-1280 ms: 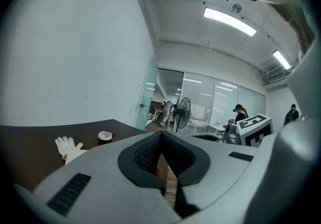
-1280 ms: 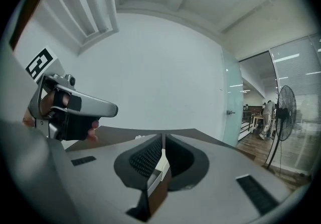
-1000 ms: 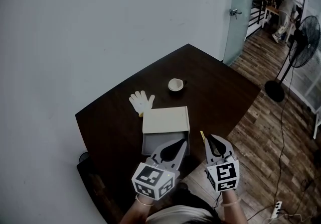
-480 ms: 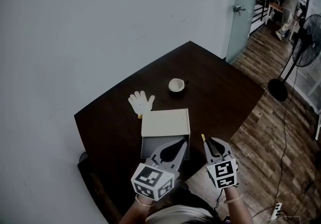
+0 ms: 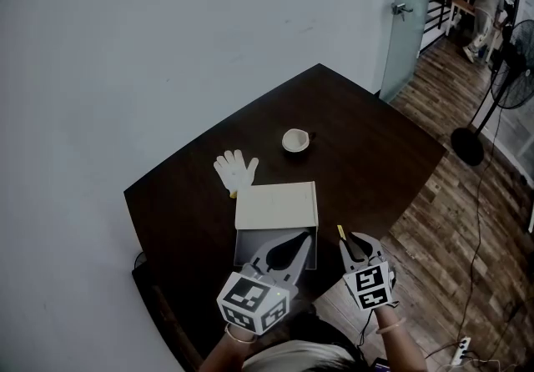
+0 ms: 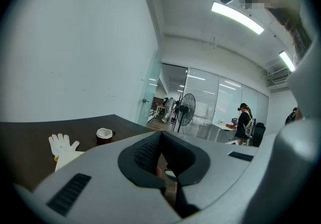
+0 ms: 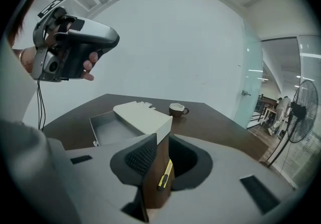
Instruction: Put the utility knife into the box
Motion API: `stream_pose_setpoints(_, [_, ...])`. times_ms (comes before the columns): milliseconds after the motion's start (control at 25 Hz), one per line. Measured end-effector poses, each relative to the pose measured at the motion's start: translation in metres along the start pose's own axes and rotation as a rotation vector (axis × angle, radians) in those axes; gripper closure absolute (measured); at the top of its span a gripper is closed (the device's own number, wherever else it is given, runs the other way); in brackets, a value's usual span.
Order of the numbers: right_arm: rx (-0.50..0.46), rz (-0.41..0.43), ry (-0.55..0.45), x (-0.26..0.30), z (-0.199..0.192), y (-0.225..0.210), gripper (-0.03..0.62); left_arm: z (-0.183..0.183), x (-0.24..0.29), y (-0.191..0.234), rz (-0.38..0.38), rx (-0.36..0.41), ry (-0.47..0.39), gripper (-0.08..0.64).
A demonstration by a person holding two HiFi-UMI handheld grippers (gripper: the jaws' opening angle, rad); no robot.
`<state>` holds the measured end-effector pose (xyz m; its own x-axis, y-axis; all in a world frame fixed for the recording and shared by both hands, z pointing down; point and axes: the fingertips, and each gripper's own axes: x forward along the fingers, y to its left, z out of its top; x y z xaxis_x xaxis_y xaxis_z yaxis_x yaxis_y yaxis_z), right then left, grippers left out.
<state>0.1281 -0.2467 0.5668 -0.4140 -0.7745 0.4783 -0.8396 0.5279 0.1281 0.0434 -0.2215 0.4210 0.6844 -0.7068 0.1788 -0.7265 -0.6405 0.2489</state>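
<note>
A yellow utility knife [image 5: 340, 233] lies on the dark table [image 5: 367, 153] near its front edge, just right of the cream box [image 5: 275, 205]. The box lid sits slid back, leaving the grey tray [image 5: 247, 243] uncovered at the front. My right gripper [image 5: 360, 243] hovers open over the knife; in the right gripper view the knife [image 7: 165, 174] shows on the table through the gap between the jaws. My left gripper [image 5: 302, 238] is shut and empty, above the tray's front edge. The right gripper view also shows the box [image 7: 143, 117] and the left gripper [image 7: 114, 40], held high.
A white glove [image 5: 235, 170] lies behind the box and a small cup [image 5: 294, 141] stands further back. A glass door [image 5: 409, 12] and a standing fan [image 5: 511, 78] are off the table's right, over wooden floor. A white wall runs along the left.
Both grippers have stayed almost in place; the right one sits slightly lower in the head view. The head view has shifted a little. The knife has not moved.
</note>
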Motion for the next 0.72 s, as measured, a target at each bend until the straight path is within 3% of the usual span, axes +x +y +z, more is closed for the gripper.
stream_pose_setpoints(720, [-0.006, 0.049, 0.142, 0.036, -0.062, -0.009, 0.500, -0.007, 0.022, 0.008, 0.026, -0.023, 0.025, 0.543])
